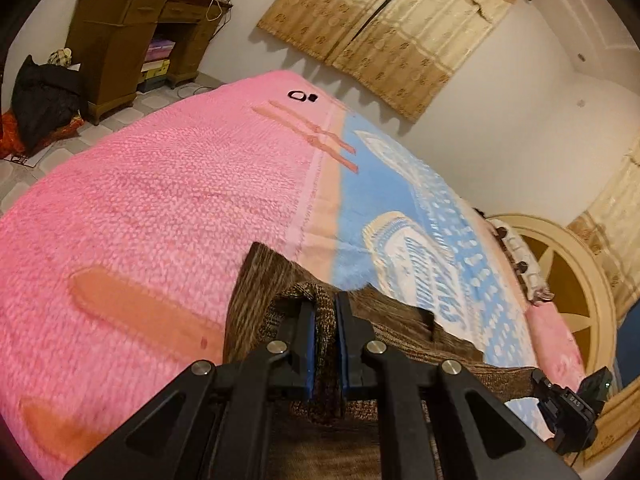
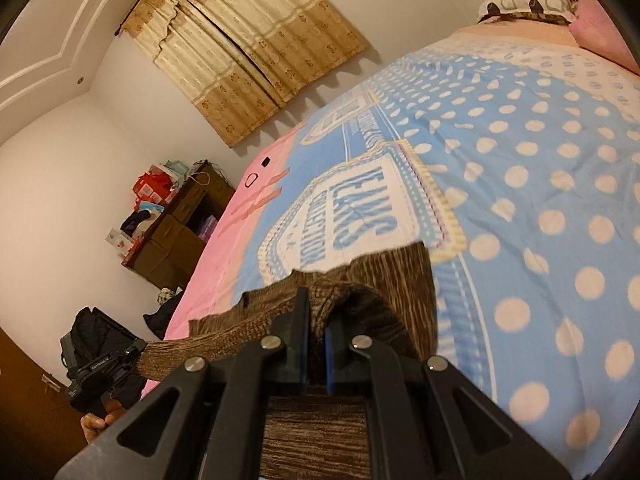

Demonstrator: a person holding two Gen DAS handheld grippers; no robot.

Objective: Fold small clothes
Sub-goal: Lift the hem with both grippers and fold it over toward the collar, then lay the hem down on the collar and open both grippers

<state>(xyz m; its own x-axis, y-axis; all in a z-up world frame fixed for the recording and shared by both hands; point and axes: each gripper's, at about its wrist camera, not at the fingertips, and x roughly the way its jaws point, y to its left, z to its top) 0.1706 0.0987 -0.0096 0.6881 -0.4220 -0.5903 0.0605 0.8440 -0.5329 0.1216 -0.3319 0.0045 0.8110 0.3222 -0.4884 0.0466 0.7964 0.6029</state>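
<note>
A: Item one, the left gripper (image 1: pixel 325 312)?
B: Clenched on a bunched ribbed edge of the brown knit garment (image 1: pixel 264 280), which fills the narrow gap between its blue pads.

A: Item two, the right gripper (image 2: pixel 316 312)?
B: Likewise clamped on a fold of the same garment (brown, streaked, the ribbed band looped over the fingers).

A: Where does the garment lie?
B: Stretched between the two tools above the bed, its cloth trailing back under both frames.

A: The surroundings?
B: A pink blanket (image 1: pixel 140 200) beside a blue polka-dot cover (image 2: pixel 540 200) with a printed label; a wooden desk (image 1: pixel 120 40) piled with boxes; beige curtains (image 1: pixel 384 28); a black bag (image 1: pixel 44 100) on the tiled floor.
</note>
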